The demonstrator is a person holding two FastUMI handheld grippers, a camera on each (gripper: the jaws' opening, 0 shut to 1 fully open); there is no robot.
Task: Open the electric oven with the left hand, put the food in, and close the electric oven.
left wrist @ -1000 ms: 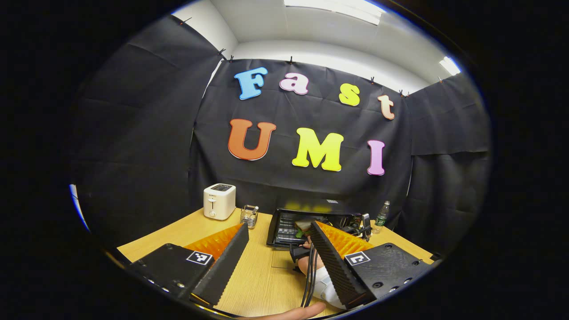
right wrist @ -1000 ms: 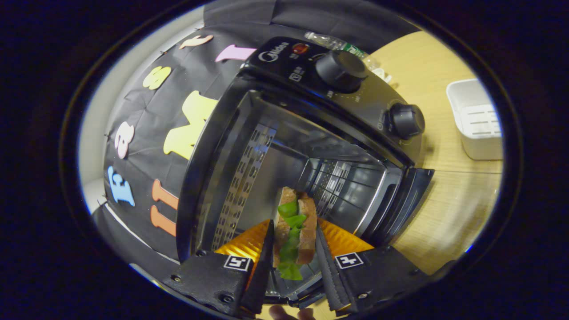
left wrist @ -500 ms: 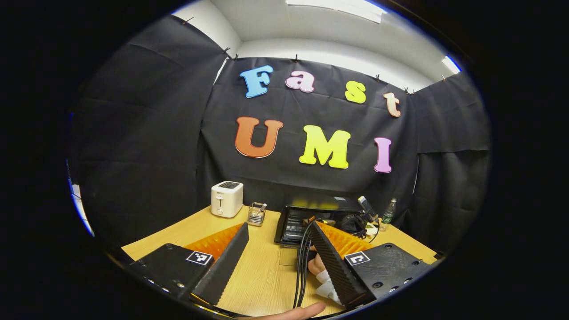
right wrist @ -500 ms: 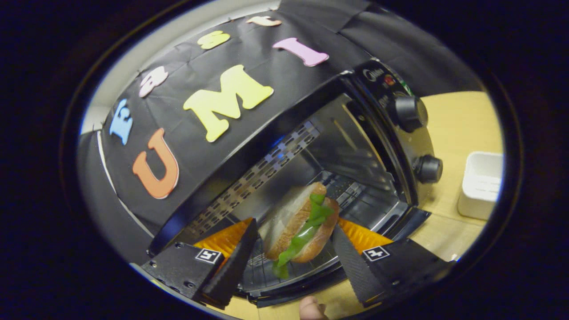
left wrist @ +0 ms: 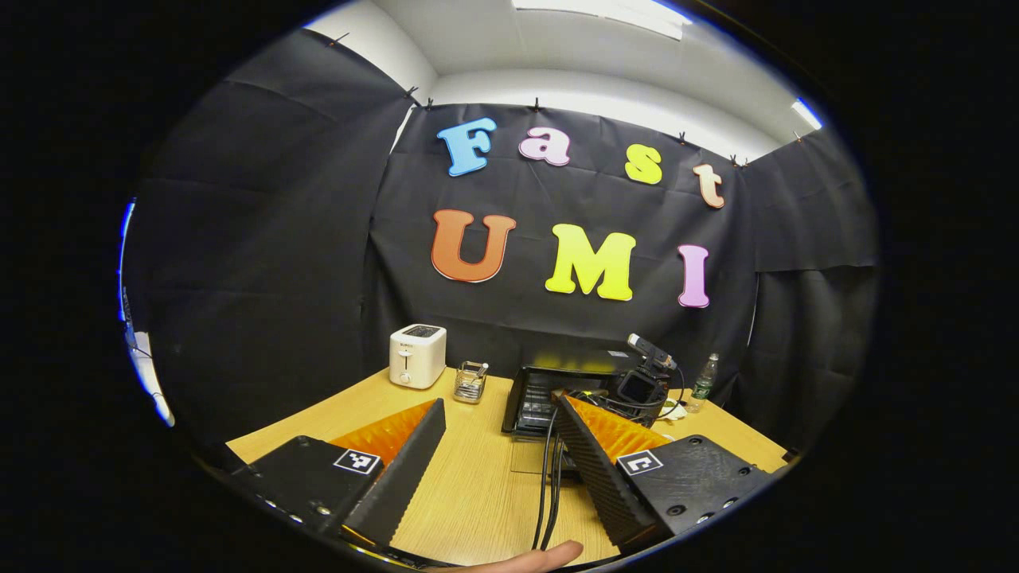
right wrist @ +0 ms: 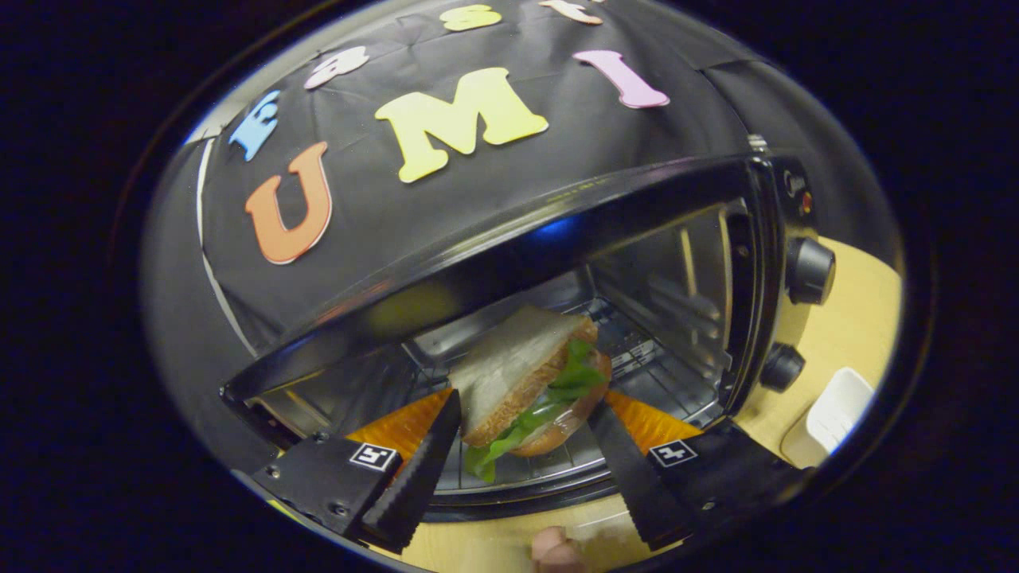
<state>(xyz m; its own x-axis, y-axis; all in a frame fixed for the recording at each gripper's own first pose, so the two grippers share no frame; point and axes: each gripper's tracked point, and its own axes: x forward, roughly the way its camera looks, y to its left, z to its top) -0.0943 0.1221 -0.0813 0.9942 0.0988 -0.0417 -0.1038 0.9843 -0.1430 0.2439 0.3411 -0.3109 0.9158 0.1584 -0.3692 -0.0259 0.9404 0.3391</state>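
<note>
The black electric oven point(right wrist: 509, 239) stands with its door down. On the wire rack point(right wrist: 637, 374) inside lies a sandwich point(right wrist: 525, 374) of bread and green lettuce. My right gripper point(right wrist: 529, 477) is open at the oven's mouth, a finger on each side of the sandwich and apart from it. In the left gripper view the oven point(left wrist: 535, 382) is far off across the wooden table point(left wrist: 478, 493), with the other gripper and its camera point(left wrist: 641, 383) in front of it. My left gripper point(left wrist: 497, 469) hovers open over the table, holding nothing.
A white toaster point(left wrist: 417, 356) and a small glass holder point(left wrist: 470, 382) stand at the table's back left, a bottle point(left wrist: 704, 380) at the back right. Black cables point(left wrist: 548, 477) run across the table. A white container point(right wrist: 828, 410) sits right of the oven, below its two knobs point(right wrist: 810, 270).
My right gripper opened and let go of the sandwich, which now lies flat on the rack. That gripper rolled closer to level. The left gripper shifted only slightly.
</note>
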